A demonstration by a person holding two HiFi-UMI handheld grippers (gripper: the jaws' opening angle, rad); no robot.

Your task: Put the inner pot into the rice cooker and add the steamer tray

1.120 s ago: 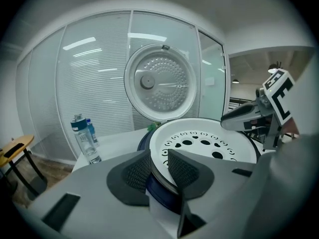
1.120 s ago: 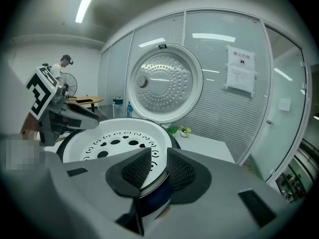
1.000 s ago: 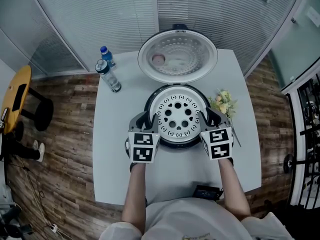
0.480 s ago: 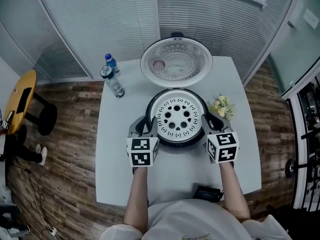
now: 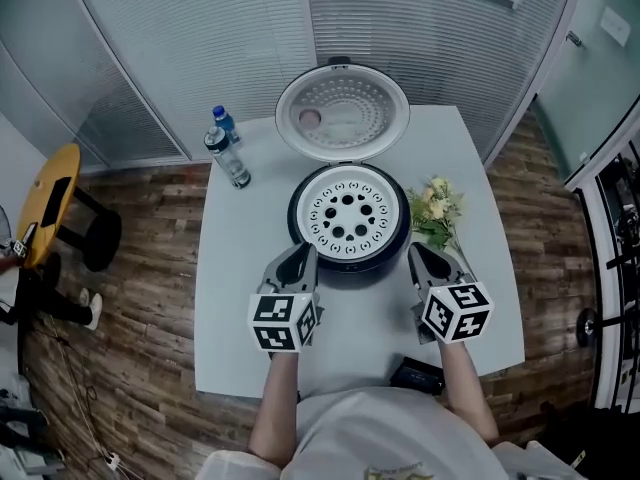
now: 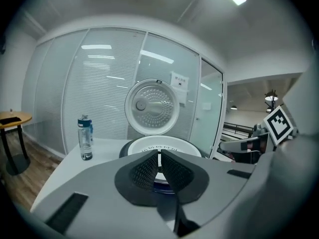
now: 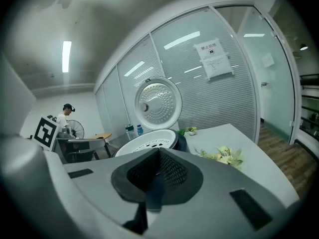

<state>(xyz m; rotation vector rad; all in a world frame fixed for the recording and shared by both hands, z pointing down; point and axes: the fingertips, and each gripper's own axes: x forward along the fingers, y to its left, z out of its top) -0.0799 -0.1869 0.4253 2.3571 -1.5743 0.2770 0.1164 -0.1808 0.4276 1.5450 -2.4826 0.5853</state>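
The rice cooker point(image 5: 350, 260) stands mid-table with its lid point(image 5: 342, 111) swung up at the back. The white steamer tray point(image 5: 349, 215), full of round holes, lies in its mouth; the inner pot beneath is hidden. My left gripper point(image 5: 303, 256) hangs just in front of the cooker's left side and my right gripper point(image 5: 420, 256) in front of its right side, both apart from it. Both sets of jaws have just been closing and are shut with nothing between them. The left gripper point(image 6: 159, 161) looks at the tray point(image 6: 164, 144); the right gripper point(image 7: 158, 157) sees the tray point(image 7: 148, 142).
Two water bottles point(image 5: 229, 158) stand at the table's back left. A small bunch of flowers point(image 5: 436, 208) lies right of the cooker. A black device point(image 5: 417, 376) sits at the table's near edge. A yellow stool point(image 5: 45, 203) stands on the floor to the left.
Both grippers have drawn back from the cooker's sides toward the person and lifted a little. Their jaws went from open to shut. The tray stayed in the cooker.
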